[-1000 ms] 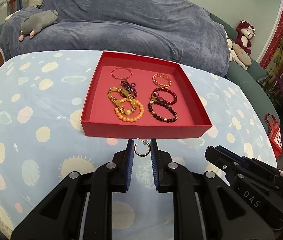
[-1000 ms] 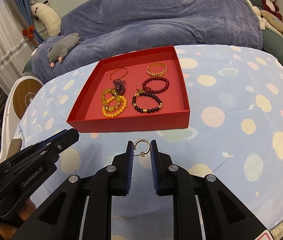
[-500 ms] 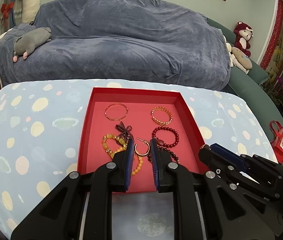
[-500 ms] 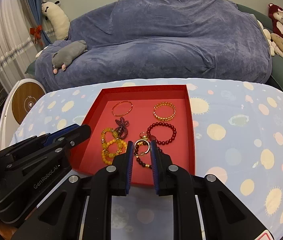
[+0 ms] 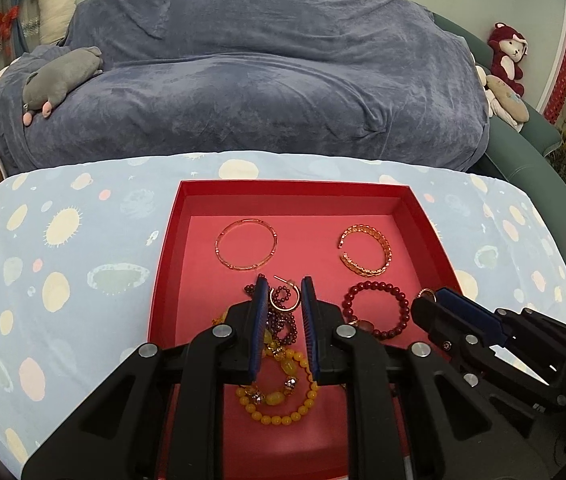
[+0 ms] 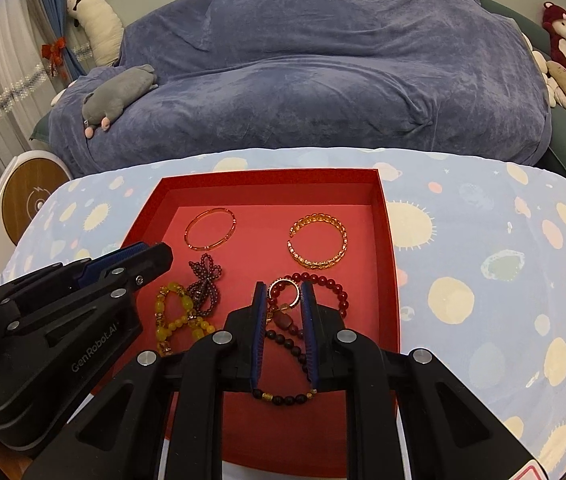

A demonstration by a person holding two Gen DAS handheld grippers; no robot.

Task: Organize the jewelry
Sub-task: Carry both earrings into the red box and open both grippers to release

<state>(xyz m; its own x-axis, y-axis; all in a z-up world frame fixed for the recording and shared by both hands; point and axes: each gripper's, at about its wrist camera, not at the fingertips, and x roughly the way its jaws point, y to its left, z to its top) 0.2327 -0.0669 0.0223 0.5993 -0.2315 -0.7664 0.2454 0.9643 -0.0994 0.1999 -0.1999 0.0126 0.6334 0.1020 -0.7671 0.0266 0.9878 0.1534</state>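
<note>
A red tray lies on the spotted cloth and holds several bracelets. My left gripper is shut on a gold hoop earring and holds it above the tray's middle, over the dark purple bead strand. My right gripper is shut on a second gold hoop earring above the dark red bead bracelet. A thin gold bangle and a gold chain cuff lie at the tray's back. Yellow beads lie under the left gripper.
A sofa under a blue-grey cover stands behind the table, with a grey plush toy on it. Plush toys sit at the right. A round white and wooden device stands at the left.
Both grippers have moved forward from in front of the tray to above its middle, each still holding its earring.
</note>
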